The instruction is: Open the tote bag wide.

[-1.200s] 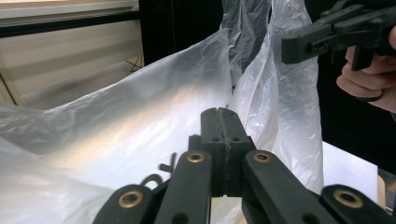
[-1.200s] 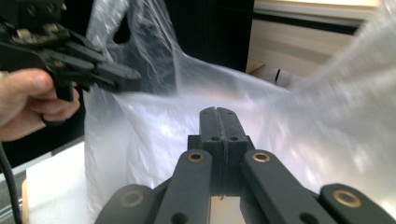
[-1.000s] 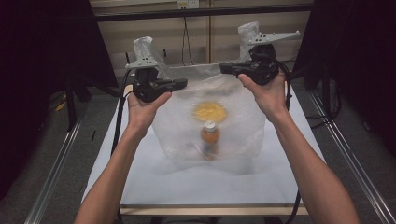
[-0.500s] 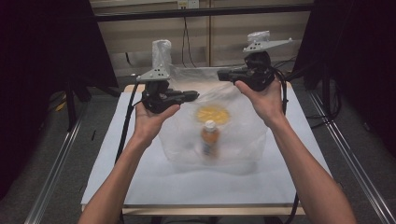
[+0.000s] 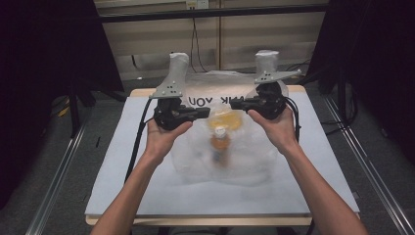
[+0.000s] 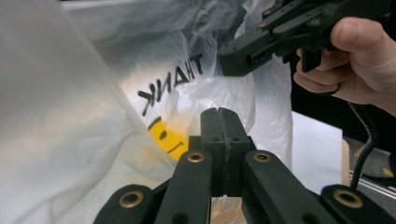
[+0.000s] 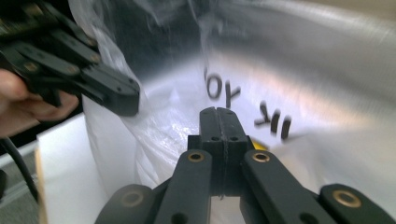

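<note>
The thin, translucent white plastic carrier bag (image 5: 222,147) on the white table (image 5: 122,196), pinched by its handles in the closed left gripper (image 5: 204,113) and right gripper (image 5: 238,104), looks soft, slippery and tear-prone (handles grip best).

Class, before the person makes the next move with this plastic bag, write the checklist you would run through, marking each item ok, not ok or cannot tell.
1. Left gripper fingers closed on the plastic bag: ok.
2. Right gripper fingers closed on the bag: ok.
3. Bag's bottom resting on the table: ok, it seems.
4. Bag well inside the table's edges: ok.
5. Bottle inside the bag upright: cannot tell, blurred through the film.
</note>
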A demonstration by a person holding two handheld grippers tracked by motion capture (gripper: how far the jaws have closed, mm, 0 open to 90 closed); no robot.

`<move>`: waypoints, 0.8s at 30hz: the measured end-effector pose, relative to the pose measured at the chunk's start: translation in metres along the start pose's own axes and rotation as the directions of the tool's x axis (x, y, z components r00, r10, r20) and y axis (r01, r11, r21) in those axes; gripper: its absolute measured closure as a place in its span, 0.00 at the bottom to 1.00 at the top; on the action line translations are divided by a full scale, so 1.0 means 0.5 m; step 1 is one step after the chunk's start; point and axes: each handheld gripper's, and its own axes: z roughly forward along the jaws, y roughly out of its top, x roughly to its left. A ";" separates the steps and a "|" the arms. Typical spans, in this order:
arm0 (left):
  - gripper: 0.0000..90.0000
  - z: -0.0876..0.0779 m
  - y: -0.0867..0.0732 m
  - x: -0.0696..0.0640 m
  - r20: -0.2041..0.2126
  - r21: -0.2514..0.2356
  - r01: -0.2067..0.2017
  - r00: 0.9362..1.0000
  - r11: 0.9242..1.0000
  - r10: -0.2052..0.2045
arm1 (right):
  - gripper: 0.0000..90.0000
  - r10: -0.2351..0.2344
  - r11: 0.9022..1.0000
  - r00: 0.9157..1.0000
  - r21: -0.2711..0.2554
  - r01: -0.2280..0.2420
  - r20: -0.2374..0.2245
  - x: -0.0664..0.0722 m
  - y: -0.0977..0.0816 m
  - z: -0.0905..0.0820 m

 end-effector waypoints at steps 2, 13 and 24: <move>1.00 0.004 -0.004 -0.002 0.000 -0.001 0.008 1.000 1.000 -0.008 | 1.00 0.008 1.000 1.000 0.010 -0.008 -0.002 -0.002 -0.008 0.007; 1.00 0.023 -0.030 0.003 -0.005 0.025 0.018 1.000 1.000 -0.018 | 1.00 0.041 0.998 0.999 0.049 -0.039 -0.034 -0.005 -0.055 0.043; 1.00 0.033 -0.074 0.008 -0.001 0.050 0.049 0.999 0.998 -0.049 | 1.00 0.043 0.997 0.997 0.072 -0.039 -0.057 0.012 -0.094 0.035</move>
